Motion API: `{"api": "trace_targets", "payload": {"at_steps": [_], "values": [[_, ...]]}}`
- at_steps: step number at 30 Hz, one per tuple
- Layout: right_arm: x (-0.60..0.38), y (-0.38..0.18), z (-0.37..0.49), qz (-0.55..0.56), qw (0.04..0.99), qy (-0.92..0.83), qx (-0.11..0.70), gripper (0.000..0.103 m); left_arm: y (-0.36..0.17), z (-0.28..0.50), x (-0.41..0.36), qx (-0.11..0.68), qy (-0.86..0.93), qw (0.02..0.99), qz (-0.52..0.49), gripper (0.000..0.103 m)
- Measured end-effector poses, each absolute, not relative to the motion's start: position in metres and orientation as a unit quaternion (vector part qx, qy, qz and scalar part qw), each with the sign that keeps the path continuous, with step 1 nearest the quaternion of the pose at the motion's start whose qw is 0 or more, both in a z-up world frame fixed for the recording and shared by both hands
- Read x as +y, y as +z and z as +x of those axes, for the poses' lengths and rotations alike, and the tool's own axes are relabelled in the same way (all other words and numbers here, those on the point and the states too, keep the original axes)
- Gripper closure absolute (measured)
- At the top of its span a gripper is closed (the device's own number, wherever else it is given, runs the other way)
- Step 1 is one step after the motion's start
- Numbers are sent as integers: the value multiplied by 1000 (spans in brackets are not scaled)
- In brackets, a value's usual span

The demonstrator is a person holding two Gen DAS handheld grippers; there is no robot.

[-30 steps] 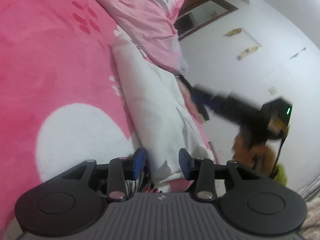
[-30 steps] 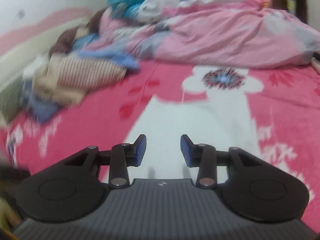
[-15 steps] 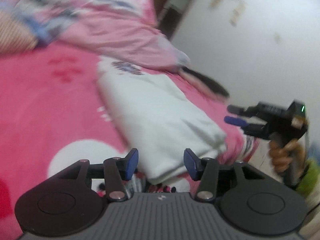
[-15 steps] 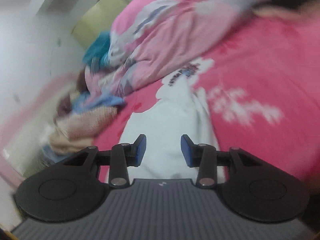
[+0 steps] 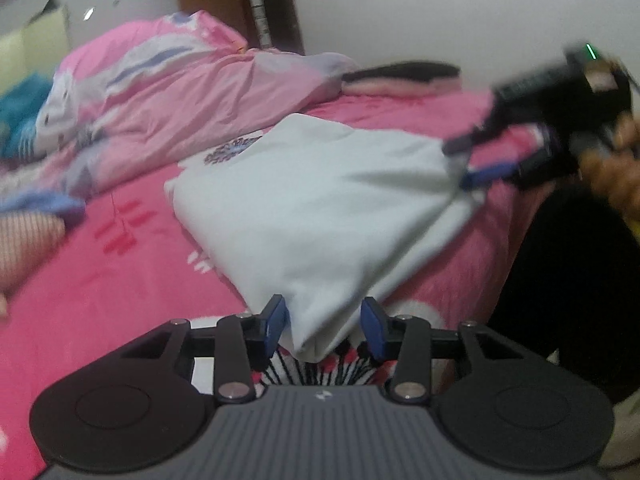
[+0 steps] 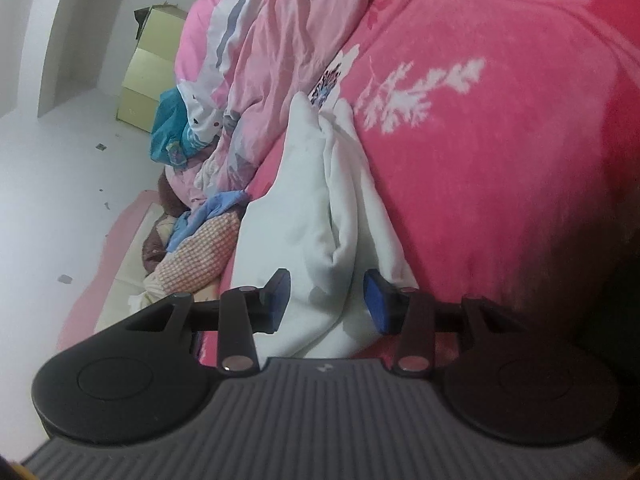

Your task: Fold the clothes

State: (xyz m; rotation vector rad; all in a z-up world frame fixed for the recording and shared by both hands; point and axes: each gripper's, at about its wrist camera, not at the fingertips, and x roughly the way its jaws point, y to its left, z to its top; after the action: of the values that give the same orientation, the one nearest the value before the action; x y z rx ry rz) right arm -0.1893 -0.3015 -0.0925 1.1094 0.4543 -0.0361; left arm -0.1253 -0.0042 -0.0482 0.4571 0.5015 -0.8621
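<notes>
A white garment [image 5: 320, 200] lies folded on the pink blanket [image 5: 100, 300]; a dark printed motif shows at its far end. My left gripper [image 5: 322, 320] is open, and the garment's near corner sits between its blue pads. In the left wrist view my right gripper [image 5: 480, 160] is blurred at the garment's right corner, held by a hand [image 5: 612, 168]. The right wrist view is rolled sideways: the white garment [image 6: 304, 208] bunches in folds between the fingers of my open right gripper [image 6: 326, 296].
A crumpled pink quilt [image 5: 180, 92] lies along the far side of the bed. A pile of mixed clothes [image 6: 192, 252] is heaped by the wall. A yellow-green box [image 6: 148, 80] stands behind it. The person's dark clothing [image 5: 580, 280] fills the right edge.
Both cameras swung sharply. My right gripper came in to the garment's right corner and rolled sideways. My left gripper stayed at the near corner, fingers apart throughout.
</notes>
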Motion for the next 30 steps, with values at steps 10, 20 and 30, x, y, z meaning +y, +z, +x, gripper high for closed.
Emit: {"api": "trace_targets", "payload": {"at_steps": [10,20,30], "values": [[-297,-88,-191,459,867,-23,194,94,-47,-141,-18,204,-402,851,271,87],[-296,-82,-209,443,878,-8,181,95,-32,-133,-3,231,-421,850,218,100],[-303,-97,-221,469,862,-17,193,96,-33,-134,-2,243,-440,836,219,101]]}}
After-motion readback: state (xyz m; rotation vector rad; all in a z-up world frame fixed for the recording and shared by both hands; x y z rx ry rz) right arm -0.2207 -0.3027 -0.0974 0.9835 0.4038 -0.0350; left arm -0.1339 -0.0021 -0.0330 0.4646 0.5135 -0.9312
